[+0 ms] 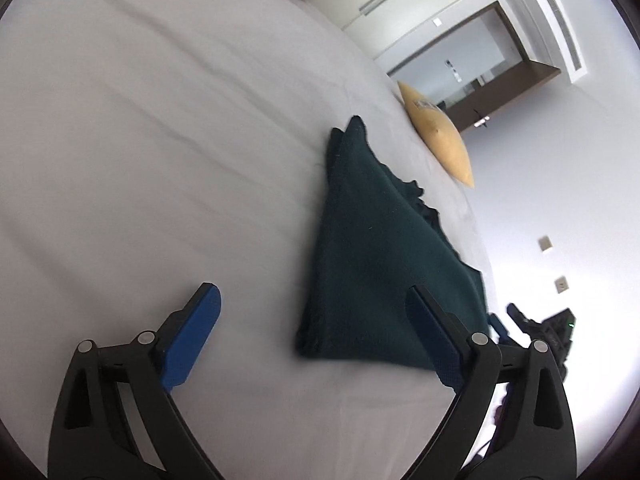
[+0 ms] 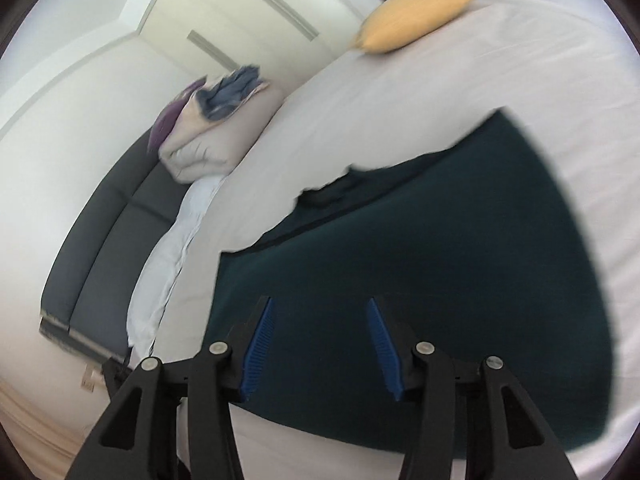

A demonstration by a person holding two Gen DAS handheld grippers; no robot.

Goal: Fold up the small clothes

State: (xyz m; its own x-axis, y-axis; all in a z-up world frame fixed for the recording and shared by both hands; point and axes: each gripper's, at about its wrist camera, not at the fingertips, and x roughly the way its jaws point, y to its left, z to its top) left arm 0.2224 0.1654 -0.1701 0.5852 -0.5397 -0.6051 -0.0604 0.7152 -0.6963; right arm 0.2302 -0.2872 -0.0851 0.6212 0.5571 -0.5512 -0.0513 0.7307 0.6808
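A dark green cloth lies folded into a rough triangle on the white bed sheet. My left gripper hovers at its near edge, jaws wide open; the cloth's near corner sits between the blue pads without touching them. In the right wrist view the same green cloth fills the middle, a little blurred. My right gripper is open just above it, with only flat fabric showing between the ribbed blue pads.
A yellow pillow lies at the bed's far edge. Folded bedding with a blue garment on top sits by the dark headboard. A black tool body shows beyond the cloth's right corner.
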